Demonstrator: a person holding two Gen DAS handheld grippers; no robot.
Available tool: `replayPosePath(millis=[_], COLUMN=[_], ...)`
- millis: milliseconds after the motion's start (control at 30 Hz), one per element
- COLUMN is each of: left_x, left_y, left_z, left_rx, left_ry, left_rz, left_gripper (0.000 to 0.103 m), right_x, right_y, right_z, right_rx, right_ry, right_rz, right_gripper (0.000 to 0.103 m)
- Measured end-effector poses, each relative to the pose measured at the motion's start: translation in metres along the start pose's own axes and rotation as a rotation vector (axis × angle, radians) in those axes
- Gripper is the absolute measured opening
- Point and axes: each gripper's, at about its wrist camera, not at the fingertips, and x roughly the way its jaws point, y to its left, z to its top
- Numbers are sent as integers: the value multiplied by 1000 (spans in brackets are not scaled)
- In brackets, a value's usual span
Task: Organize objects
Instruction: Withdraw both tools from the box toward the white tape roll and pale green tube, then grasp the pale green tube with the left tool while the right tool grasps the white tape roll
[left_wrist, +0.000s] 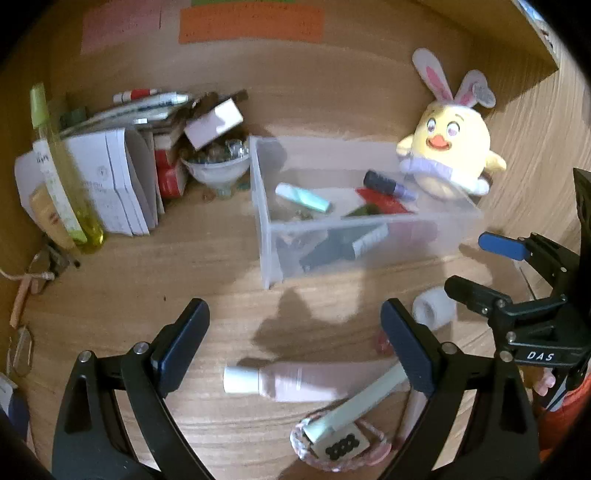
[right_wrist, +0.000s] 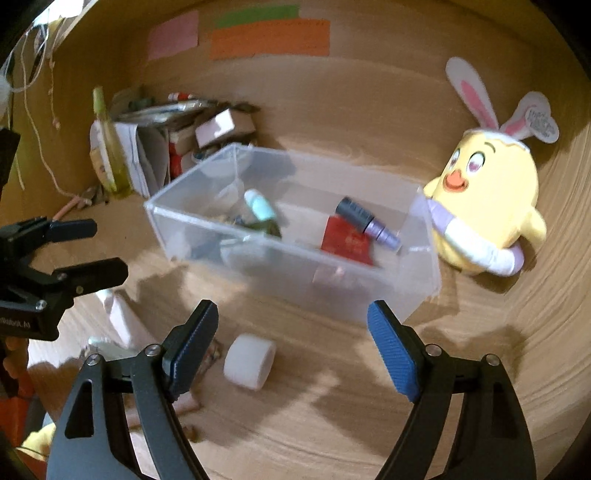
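Wooden desk (left_wrist: 192, 258) with a wooden back wall fills both views, coloured paper notes (left_wrist: 251, 24) stuck high on the wall. At the centre stands a clear plastic box (left_wrist: 369, 240), open at the top, holding a mint-green tube (left_wrist: 303, 196), a dark tube with a lilac end (left_wrist: 388, 184), a red packet (left_wrist: 386, 201) and some darker items too blurred to name. A yellow chick plush with rabbit ears (left_wrist: 448, 147) sits just beside the box at its far right corner. Against the back left lie a heap of white booklets (left_wrist: 118, 181), pens, a small pale box (left_wrist: 216, 122), a white bowl of small things (left_wrist: 218, 166) and a tall yellow-green bottle (left_wrist: 61, 173).

On the near desk, in front of the box, a pink tube with a white cap (left_wrist: 291, 380) lies on its side between the fingers of the left gripper (left_wrist: 295, 354), which is spread wide and grasps nothing. A pale green stick (left_wrist: 358, 402) lies across a braided pink band (left_wrist: 332, 450) just beside the tube. A white roll (right_wrist: 249, 361) lies on its side between the open fingers of the right gripper (right_wrist: 291, 354), which likewise holds nothing; whether the pads touch the roll cannot be told.
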Motion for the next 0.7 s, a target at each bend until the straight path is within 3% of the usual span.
replayPosePath(millis=[300,467,600,700], left_x=[1,2,2,0], left_y=[-1,-9,-15,-19], left_z=[-16,-26,-31,-33], left_rx=[2,38,60,67], left_ry=[26,40,63,68], left_rz=[-9,-5,-34,-52], left_gripper=[95,94,80,79], right_x=[20,27,33,34], right_y=[0,2,3,4], right_z=[-13,-17,-21,-21], right_rx=[41,49,52,57], right_ry=[68,94,119,125], right_rz=[32,53,80,112], right_gripper=[80,60,45,36])
